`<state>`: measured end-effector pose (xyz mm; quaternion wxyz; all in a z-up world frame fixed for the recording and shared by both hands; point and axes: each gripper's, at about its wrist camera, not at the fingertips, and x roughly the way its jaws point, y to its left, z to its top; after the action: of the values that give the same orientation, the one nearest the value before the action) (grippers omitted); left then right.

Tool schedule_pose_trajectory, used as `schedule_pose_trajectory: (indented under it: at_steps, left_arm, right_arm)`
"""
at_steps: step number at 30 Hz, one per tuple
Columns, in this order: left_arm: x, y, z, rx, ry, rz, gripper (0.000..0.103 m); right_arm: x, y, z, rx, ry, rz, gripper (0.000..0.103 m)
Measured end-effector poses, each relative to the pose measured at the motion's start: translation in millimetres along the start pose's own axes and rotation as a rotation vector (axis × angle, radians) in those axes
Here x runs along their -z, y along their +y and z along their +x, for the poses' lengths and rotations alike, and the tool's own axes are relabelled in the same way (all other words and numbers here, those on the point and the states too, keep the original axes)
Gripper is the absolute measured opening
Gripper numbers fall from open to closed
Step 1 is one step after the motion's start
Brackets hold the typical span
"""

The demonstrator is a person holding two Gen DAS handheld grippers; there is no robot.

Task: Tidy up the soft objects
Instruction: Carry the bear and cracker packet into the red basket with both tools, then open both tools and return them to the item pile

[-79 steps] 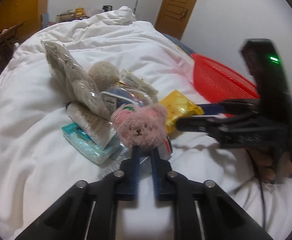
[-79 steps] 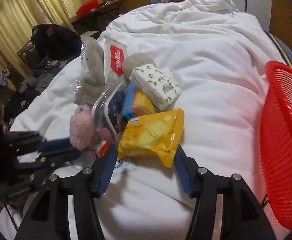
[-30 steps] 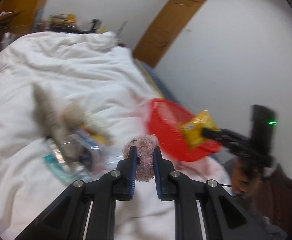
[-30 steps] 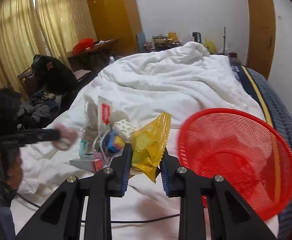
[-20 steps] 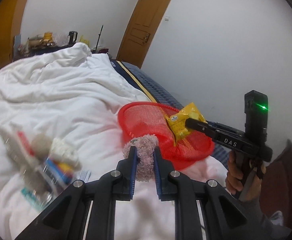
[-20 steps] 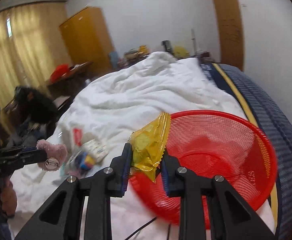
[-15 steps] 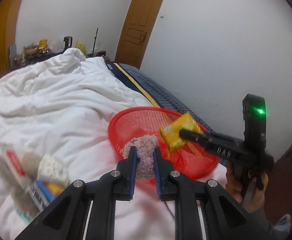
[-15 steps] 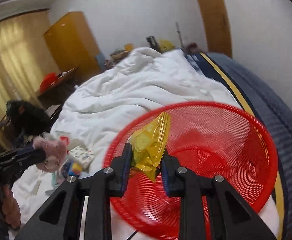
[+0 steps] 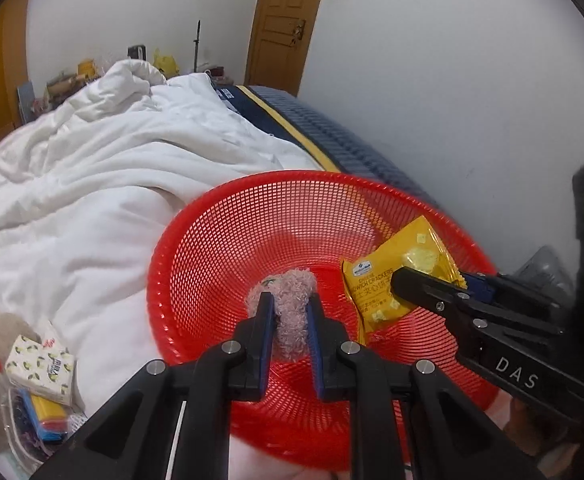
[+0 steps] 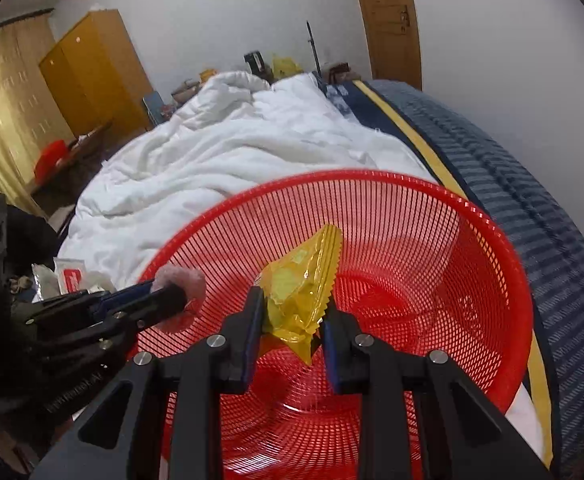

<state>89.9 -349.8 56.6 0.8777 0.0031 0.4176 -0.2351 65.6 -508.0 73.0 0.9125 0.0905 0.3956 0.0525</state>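
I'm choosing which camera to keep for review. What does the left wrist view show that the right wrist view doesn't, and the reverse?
Only the left wrist view shows the printed front of the yellow cracker packet and the leftover pile with the lemon-print tissue pack. Only the right wrist view shows the yellow wardrobe and curtains. Both show the red mesh basket, the white duvet, the left gripper shut on the pink plush toy, and the right gripper shut on the packet, both over the basket.
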Motion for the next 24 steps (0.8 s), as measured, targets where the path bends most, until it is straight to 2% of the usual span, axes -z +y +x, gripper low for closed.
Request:
schedule_pose_trajectory:
  at_steps: [7,12,15,18,20,22,23,24]
  left_arm:
    - [-4,-19,23,-0.076,0.035,0.093,0.015]
    - [-3,-13,37,-0.075,0.041,0.062,0.019]
    - [7,-4,46,-0.060,0.066,0.007,0.020]
    - [11,-7,47,-0.071,0.064,0.032,0.021]
    - [12,-9,44,-0.067,0.057,0.036,0.027]
    - [13,-11,42,-0.059,0.050,0.045,0.044]
    - [13,-11,40,-0.074,0.047,0.046,0.048]
    - [13,-10,39,-0.090,0.046,0.041,0.056]
  right_arm:
    - [7,-10,18,0.025,0.085,-0.007,0.026]
    - [11,-10,27,0.047,0.123,-0.015,0.026]
    - [13,-6,30,0.055,0.136,-0.028,0.026]
    - [14,-6,31,0.055,0.143,-0.029,0.026]
    - [14,-7,30,0.056,0.142,-0.024,0.026]
    - [14,-6,30,0.063,0.144,-0.022,0.026]
    - [14,-6,29,0.067,0.142,-0.019,0.026]
    - [13,-7,27,0.064,0.137,-0.014,0.027]
